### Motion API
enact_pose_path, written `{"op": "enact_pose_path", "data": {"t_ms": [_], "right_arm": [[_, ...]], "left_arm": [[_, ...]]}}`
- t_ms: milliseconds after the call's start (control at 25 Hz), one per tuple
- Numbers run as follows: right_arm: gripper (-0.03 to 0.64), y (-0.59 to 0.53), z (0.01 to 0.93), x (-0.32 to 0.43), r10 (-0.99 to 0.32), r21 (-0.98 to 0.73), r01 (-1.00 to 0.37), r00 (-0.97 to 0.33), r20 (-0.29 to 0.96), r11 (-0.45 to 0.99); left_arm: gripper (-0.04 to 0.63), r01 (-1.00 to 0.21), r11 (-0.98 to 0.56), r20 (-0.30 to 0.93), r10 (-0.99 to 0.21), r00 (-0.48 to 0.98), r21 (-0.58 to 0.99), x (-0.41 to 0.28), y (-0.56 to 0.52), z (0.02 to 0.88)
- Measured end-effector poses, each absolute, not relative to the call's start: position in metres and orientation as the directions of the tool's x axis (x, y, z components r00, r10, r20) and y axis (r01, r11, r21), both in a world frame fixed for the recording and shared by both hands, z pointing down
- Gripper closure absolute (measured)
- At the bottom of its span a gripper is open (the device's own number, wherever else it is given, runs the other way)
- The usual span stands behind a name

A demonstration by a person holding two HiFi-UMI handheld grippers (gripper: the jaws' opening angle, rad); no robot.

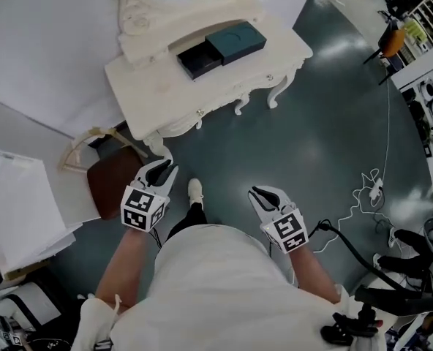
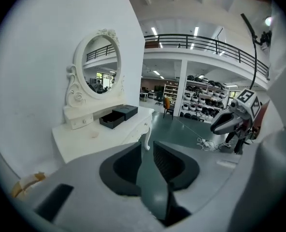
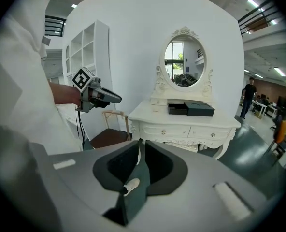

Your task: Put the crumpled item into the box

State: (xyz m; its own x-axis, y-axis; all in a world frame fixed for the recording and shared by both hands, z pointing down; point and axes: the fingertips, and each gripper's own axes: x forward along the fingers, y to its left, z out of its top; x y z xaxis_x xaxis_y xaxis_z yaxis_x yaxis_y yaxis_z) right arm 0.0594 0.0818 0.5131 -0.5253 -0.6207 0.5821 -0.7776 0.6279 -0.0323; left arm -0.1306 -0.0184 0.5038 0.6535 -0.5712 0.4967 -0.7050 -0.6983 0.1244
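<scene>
Though both tongs hang in the air well short of the bench (image 1: 152,79), little about the crumpled item is clear. A faint pale lump (image 2: 92,135) on the bench top, nearer the front edge than the box (image 1: 199,61), may be it. It is white on white and too small to be sure of.

The box stands open toward the back of the bench, a dark tray with its lid (image 1: 236,41) set right against it. What lies inside the tray cannot be seen. Behind it the mirror (image 2: 100,66) rises from the bench's back edge, cut off at the top of the head view.

The left tongs (image 1: 167,167) stand apart, with only floor showing through the gap. The right tongs (image 1: 255,191) are parted by a narrow slit. Low in that slit a small pale scrap (image 3: 131,184) shows, and whether it sits between them or lies on the floor beyond cannot be told.

A brown-seated chair (image 1: 113,180), at the bench's end on the left of the head view, is partly covered by the left tongs' marker cube.
</scene>
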Motion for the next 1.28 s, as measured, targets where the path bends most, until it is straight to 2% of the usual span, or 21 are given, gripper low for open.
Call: {"op": "enact_pose_path", "data": {"t_ms": [600, 920, 1280], "right_arm": [[0.568, -0.079, 0.504, 0.036, -0.658, -0.016, -0.841, -0.435, 0.615, 0.541], [0.566, -0.129, 0.521, 0.061, -0.630, -0.041, -0.845, -0.429, 0.648, 0.533], [0.566, -0.175, 0.525, 0.106, -0.595, -0.068, -0.835, -0.444, 0.669, 0.546]], "left_arm": [[0.471, -0.740, -0.670, 0.567, -0.587, 0.578, 0.061, -0.177, -0.253, 0.555], [0.419, -0.758, -0.652, 0.669, -0.562, 0.487, 0.005, -0.164, -0.344, 0.613], [0.405, -0.752, -0.656, 0.784, -0.500, 0.368, -0.065, -0.145, -0.403, 0.676]]}}
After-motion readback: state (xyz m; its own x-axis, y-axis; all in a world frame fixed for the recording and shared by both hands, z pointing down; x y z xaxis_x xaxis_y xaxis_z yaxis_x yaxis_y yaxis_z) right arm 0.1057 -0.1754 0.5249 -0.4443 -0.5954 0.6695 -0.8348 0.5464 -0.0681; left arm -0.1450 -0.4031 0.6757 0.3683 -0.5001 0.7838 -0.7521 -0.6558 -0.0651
